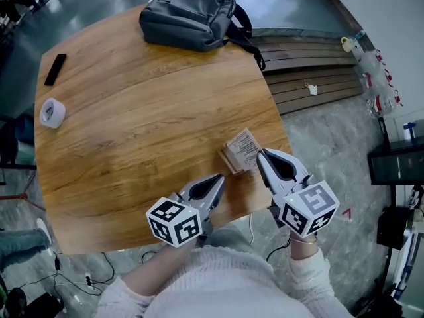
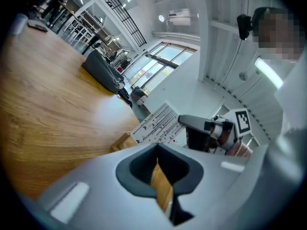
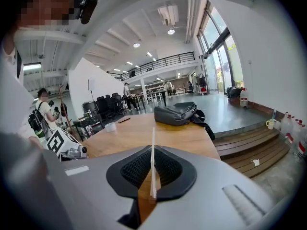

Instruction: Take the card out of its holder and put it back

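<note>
From my head camera, the wooden holder (image 1: 231, 161) sits near the right edge of the table (image 1: 132, 124), close in front of me. The card (image 1: 246, 146) slants up from the holder's far side, printed face up, with its lower edge at the holder. I cannot tell whether it still sits in the slot. My right tool (image 1: 262, 156) comes in just right of the holder, its tip on the card's right edge. My left tool (image 1: 218, 179) hangs just near-left of the holder, touching neither holder nor card. A grey backpack (image 1: 189, 15) lies well beyond the holder at the table's far edge. A tape roll (image 1: 52, 112) and a flat black bar (image 1: 55, 69) lie far to the holder's left.

From my left tool's camera, the jaws stand together with nothing between them, only a sliver of table showing through. The holder (image 2: 123, 141) is just ahead, and the card (image 2: 156, 124) rises from it toward my right tool.

From my right tool's camera, the jaws are pinched on the card (image 3: 153, 166), which stands edge-on between the pads as a thin white line.
</note>
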Action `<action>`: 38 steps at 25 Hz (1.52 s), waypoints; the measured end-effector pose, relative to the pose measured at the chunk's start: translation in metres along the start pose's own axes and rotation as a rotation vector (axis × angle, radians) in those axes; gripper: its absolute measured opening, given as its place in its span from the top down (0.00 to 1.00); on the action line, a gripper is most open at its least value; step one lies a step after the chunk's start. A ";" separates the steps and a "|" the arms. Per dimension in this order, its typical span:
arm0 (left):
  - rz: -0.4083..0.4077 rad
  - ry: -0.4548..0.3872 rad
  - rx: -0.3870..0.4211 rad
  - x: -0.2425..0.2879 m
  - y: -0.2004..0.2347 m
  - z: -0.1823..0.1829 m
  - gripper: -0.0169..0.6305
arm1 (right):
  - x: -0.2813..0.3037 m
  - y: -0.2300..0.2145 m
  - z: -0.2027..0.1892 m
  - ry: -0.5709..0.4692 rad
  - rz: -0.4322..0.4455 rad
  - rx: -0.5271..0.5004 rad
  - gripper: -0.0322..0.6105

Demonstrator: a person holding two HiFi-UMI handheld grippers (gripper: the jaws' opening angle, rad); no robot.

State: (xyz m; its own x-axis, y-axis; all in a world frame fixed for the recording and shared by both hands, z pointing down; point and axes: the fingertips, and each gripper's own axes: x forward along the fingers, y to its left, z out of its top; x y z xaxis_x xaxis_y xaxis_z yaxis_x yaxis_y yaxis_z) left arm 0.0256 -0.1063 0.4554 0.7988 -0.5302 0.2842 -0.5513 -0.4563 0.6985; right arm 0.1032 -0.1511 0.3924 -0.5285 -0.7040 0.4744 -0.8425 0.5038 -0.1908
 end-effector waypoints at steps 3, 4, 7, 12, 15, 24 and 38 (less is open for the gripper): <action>-0.002 0.002 0.001 0.000 -0.001 -0.001 0.96 | 0.001 0.001 0.000 0.000 0.004 -0.005 0.93; -0.002 0.002 0.001 0.000 -0.001 -0.001 0.96 | 0.002 0.002 0.000 0.001 0.007 -0.006 0.93; 0.001 0.004 0.000 0.000 0.000 -0.002 0.96 | 0.006 0.003 -0.002 0.007 0.013 -0.006 0.93; 0.006 0.008 -0.008 -0.002 0.002 -0.004 0.96 | 0.008 0.005 -0.008 0.018 0.015 -0.009 0.93; 0.006 0.012 -0.013 -0.001 0.003 -0.006 0.96 | 0.010 0.005 -0.013 0.024 0.013 -0.011 0.93; 0.012 0.013 -0.026 0.001 0.005 -0.007 0.96 | 0.016 0.001 -0.022 0.021 0.011 0.008 0.93; 0.012 0.021 -0.024 0.002 0.007 -0.010 0.96 | 0.017 0.002 -0.023 0.024 0.010 -0.006 0.93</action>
State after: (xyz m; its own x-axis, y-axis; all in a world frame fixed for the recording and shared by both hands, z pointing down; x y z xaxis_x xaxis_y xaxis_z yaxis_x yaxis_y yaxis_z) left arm 0.0260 -0.1038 0.4672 0.7972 -0.5205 0.3060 -0.5552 -0.4328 0.7103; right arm 0.0947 -0.1503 0.4193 -0.5338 -0.6868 0.4933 -0.8367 0.5134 -0.1906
